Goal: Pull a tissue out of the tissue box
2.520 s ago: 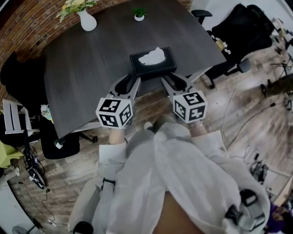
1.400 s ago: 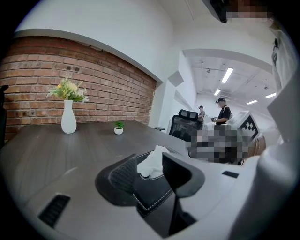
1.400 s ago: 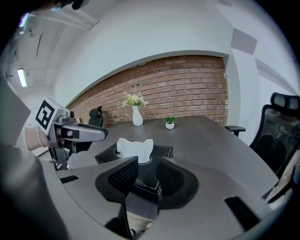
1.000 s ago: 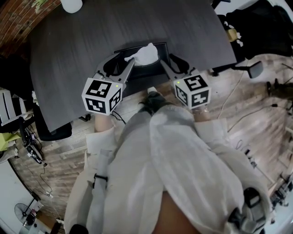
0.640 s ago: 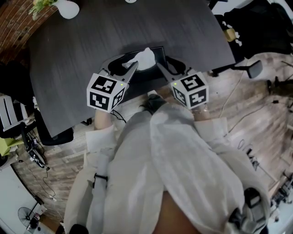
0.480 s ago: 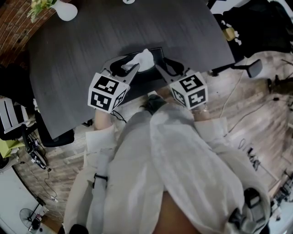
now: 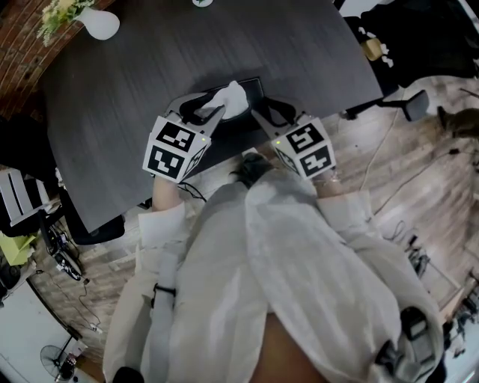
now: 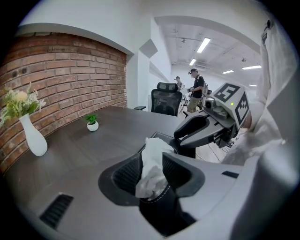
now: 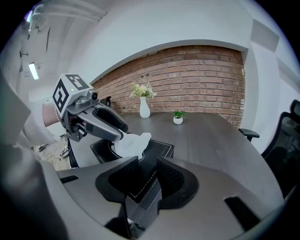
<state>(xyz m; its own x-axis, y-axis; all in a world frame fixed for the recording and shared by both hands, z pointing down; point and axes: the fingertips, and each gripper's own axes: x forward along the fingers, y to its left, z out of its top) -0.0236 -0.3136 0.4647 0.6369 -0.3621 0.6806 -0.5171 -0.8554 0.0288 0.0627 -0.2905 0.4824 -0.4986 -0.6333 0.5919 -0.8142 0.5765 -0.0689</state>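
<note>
A black tissue box with white stitching lies near the front edge of the dark table. A white tissue rises out of its top. My left gripper is shut on that tissue, which stands crumpled between its jaws. My right gripper sits at the box's near right edge. In the right gripper view its jaws stand close together astride the stitched edge of the box. The tissue and left gripper show just beyond.
A white vase with flowers stands at the table's far left, a small potted plant farther back. Black office chairs stand right of the table. The brick wall lies behind it. People stand far off.
Both grippers came forward onto the box. The left gripper closed on the tissue and lifted it, so the tissue now stands taller out of the box.
</note>
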